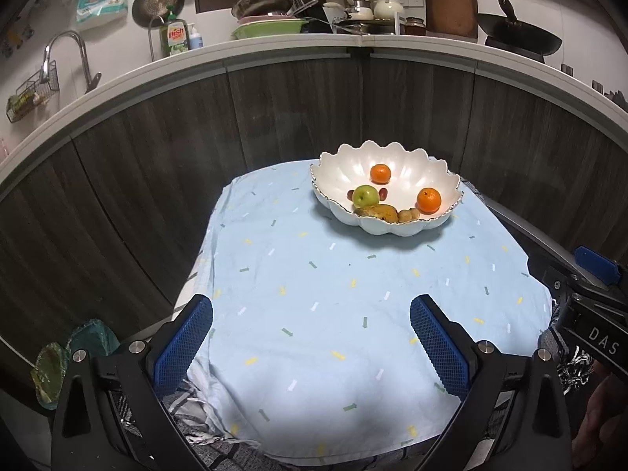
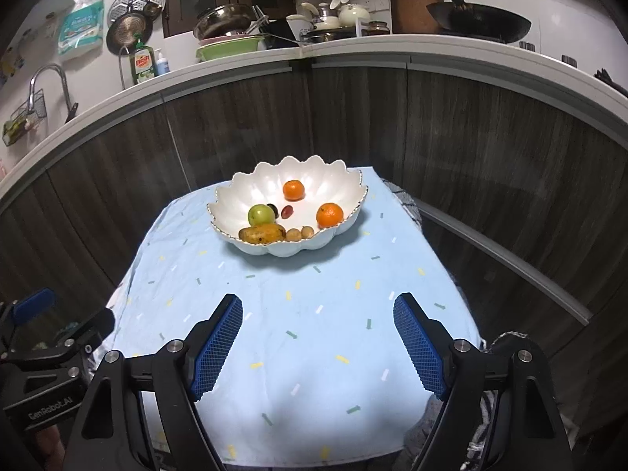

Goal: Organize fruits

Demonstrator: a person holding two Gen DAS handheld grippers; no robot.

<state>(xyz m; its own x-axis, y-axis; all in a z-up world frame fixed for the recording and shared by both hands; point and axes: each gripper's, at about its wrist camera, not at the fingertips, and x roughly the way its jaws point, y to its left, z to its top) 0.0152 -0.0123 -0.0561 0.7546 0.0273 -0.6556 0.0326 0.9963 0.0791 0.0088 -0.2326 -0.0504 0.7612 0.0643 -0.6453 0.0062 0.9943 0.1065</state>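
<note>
Both grippers, left gripper (image 1: 312,347) & right gripper (image 2: 318,343), hung w/ jaws wide apart, nothing between. The bowl (image 2: 235,184) w/ fruits sat ahead at the table's far end, well apart; right seemed nearer. The mango (image 2: 262,233) lay crosswise. Legible: "DAS", "GenRobot.AI", "Dish" bottle (image 1: 174,36).
</note>
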